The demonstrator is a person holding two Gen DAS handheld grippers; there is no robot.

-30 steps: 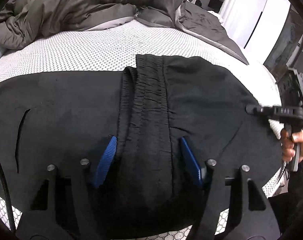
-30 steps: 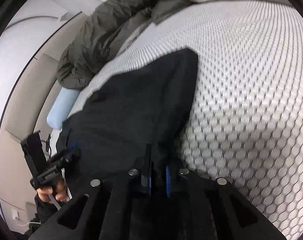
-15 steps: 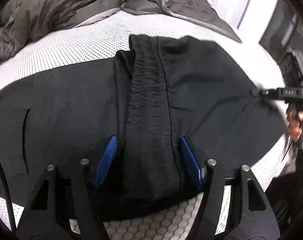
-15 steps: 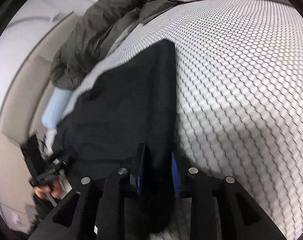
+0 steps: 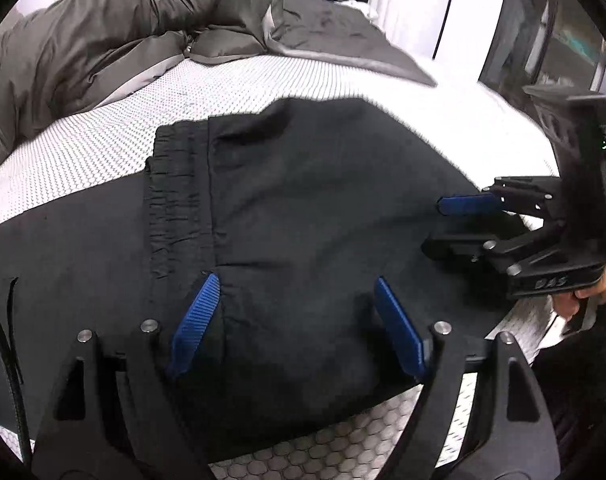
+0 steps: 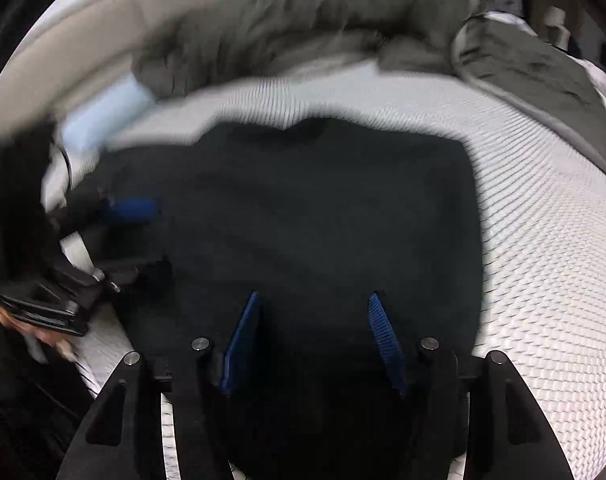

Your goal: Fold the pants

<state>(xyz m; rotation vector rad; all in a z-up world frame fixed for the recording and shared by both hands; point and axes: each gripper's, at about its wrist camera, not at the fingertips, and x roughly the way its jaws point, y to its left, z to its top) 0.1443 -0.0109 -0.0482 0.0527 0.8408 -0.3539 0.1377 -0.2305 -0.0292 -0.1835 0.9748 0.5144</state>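
Observation:
Black pants [image 5: 303, 208] lie folded flat on the white mattress [image 5: 103, 136], the gathered waistband [image 5: 179, 192] running away from me at the left of the fold. My left gripper [image 5: 295, 284] is open just above the near edge of the pants, holding nothing. My right gripper [image 6: 315, 300] is open over the pants [image 6: 323, 220] as well, empty; it also shows in the left wrist view [image 5: 455, 224] at the pants' right edge. The left gripper shows blurred in the right wrist view [image 6: 143, 236] at the far left.
A rumpled grey duvet [image 5: 123, 36] lies along the back of the bed. A light blue pillow [image 6: 103, 116] sits at the back left. White wardrobe doors [image 5: 415, 8] and a dark cabinet [image 5: 551, 40] stand beyond the bed's right side. The mattress edge [image 5: 343, 440] is close below me.
My right gripper has opened and let go of the pants, swinging round to face across them. The left gripper stayed open and shifted right along the fold.

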